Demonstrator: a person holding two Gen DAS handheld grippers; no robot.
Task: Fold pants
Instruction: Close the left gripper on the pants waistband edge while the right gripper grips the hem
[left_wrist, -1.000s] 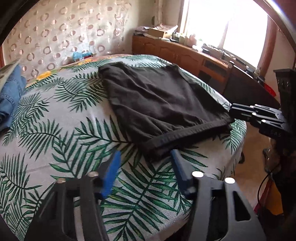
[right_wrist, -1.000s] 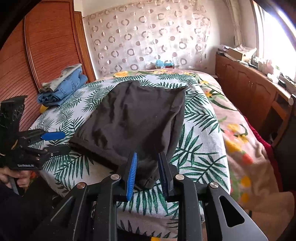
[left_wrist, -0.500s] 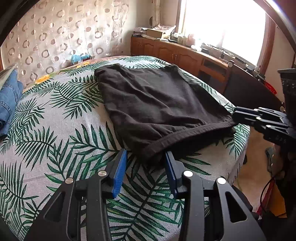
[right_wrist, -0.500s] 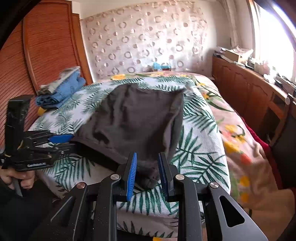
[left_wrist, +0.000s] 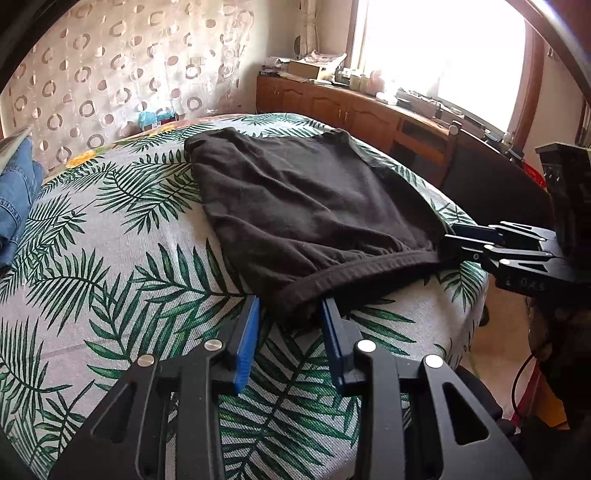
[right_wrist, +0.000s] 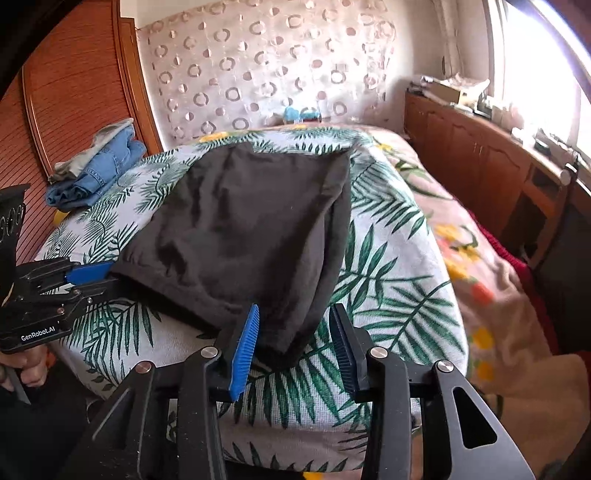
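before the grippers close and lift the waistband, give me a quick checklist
1. Left gripper straddles the near waistband corner of the black pants: ok, jaws open.
2. Right gripper straddles the other waistband corner: ok, jaws open.
3. Cloth deep enough between the pads for a firm pinch: cannot tell.
4. Pants lying flat on the leaf-print bedspread: ok, only light wrinkles.
5. Fold path toward the far hem free: ok, the folded jeans lie off to the side.
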